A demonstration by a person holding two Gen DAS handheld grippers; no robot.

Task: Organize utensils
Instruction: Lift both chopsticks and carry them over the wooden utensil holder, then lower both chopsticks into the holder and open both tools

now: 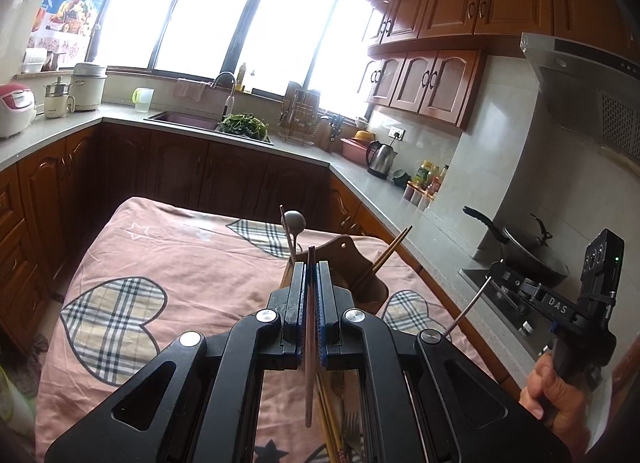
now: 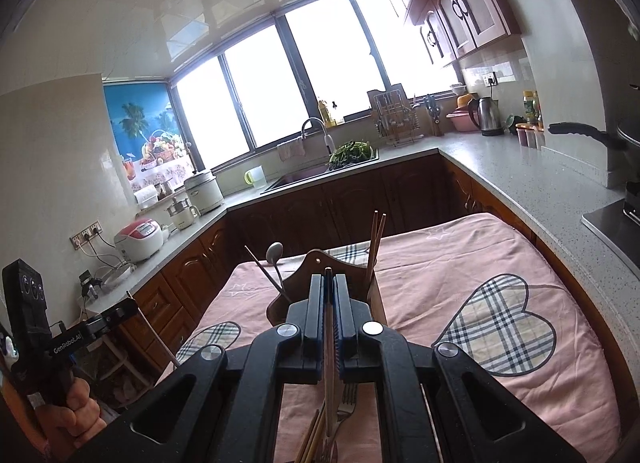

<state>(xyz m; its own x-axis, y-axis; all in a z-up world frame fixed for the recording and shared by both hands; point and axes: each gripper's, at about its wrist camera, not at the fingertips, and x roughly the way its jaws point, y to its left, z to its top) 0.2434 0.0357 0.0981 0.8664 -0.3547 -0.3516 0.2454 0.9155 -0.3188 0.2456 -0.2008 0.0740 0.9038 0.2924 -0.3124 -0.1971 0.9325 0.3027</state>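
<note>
Right now both grippers are hovering above a table draped in a pink cloth (image 1: 192,263) with plaid hearts, and each is pinching one thin stick. Nearest the wooden holder (image 1: 352,259), which is standing on the cloth toward the far end of the table, the left gripper (image 1: 312,267) is pressing its blue pads tight on a dark brown chopstick (image 1: 310,363) that is running lengthwise between the jaws, with its tip poking out just short of the holder and its other end hanging down behind the pads. Over the same holder (image 2: 320,263) in the right wrist view, the right gripper (image 2: 329,279) is squeezing its jaws together on another chopstick (image 2: 329,375), lighter toward its lower end, which is likewise lying along the closed jaws. Inside the holder, a metal spoon (image 1: 294,223) is standing bowl up beside a thin stick at its left side, while a pair of chopsticks (image 1: 390,253) is leaning out at its right side. On the cloth on the near side of the holder, below the grippers, loose chopsticks (image 2: 312,435) and a fork (image 2: 346,403) are lying in a small heap. Beyond the holder, a grey counter (image 1: 372,183) is wrapping around the room under wooden cabinets. A hand (image 1: 548,387) is gripping the right tool's handle off to the right of the holder.
</note>
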